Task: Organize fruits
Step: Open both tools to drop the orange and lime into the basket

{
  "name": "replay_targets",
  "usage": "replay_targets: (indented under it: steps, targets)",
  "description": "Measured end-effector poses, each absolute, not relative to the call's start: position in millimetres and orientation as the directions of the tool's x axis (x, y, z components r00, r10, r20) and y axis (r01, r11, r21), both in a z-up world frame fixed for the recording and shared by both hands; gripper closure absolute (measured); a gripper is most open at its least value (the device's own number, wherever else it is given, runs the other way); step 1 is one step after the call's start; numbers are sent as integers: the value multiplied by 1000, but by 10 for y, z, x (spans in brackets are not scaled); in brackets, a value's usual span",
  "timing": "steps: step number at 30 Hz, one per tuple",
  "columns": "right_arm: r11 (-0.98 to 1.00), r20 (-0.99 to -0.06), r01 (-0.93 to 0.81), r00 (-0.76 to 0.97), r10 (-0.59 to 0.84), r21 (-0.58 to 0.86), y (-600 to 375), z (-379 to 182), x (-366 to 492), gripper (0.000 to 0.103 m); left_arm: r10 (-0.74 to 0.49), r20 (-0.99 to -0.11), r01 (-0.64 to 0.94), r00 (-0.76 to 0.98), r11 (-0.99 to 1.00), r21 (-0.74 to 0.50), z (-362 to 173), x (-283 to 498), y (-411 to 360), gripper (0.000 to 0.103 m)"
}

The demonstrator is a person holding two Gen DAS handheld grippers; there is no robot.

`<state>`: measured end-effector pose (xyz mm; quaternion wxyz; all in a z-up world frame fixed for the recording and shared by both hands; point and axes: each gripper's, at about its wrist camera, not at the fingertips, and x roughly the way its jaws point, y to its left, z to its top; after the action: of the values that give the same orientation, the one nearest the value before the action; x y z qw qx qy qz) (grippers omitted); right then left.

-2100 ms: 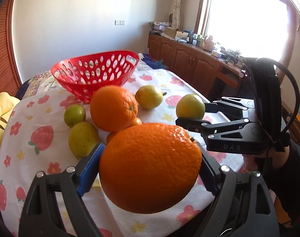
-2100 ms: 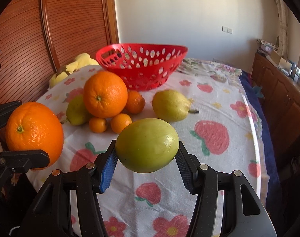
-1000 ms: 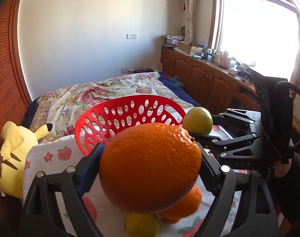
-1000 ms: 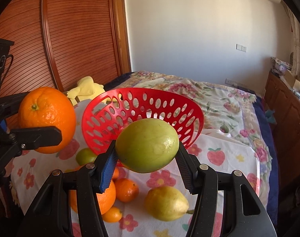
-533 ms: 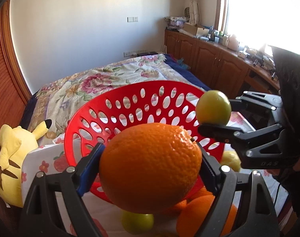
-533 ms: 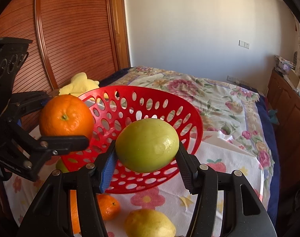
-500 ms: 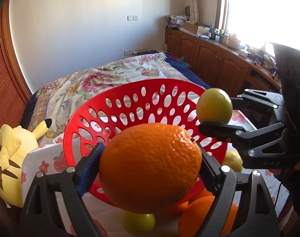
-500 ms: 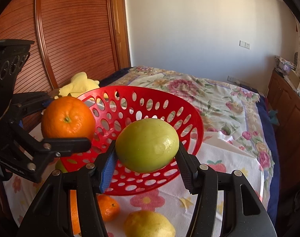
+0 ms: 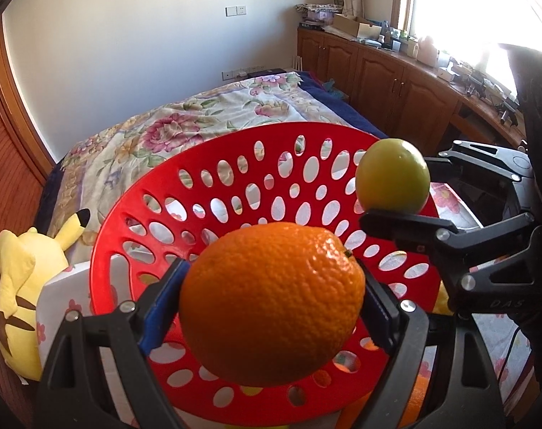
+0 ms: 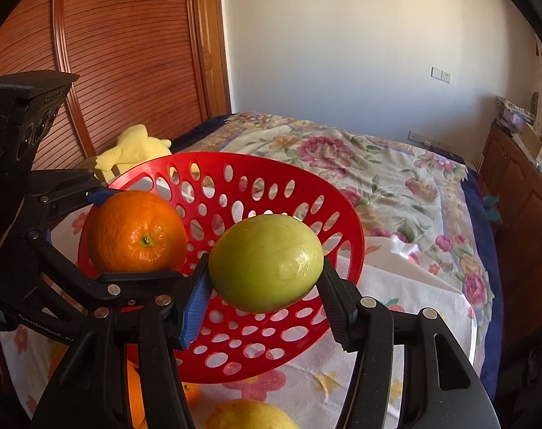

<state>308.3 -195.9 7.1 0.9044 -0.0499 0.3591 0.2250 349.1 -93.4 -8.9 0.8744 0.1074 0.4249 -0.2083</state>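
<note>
My left gripper (image 9: 271, 293) clamped the orange (image 9: 272, 302), my right gripper (image 10: 265, 291) the green fruit (image 10: 267, 262). Both had come forward over the red basket (image 9: 213, 193), seemingly lower than before.

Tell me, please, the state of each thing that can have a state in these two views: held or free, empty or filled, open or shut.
left gripper: shut on the orange.
orange: held above the basket.
right gripper: shut on the green fruit.
green fruit: held above the basket.
red basket: upright; no fruit seen inside.
yellow fruit: free on the cloth.
plush toy: lying beside the table.
</note>
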Motion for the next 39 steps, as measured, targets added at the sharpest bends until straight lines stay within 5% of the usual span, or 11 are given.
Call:
replay_targets:
  steps: [39]
  targets:
    - [867,-676,-491,611,411,84,-1785,127,2808,52,-286,-678,358,677,933,-36,222,3042,-300,16]
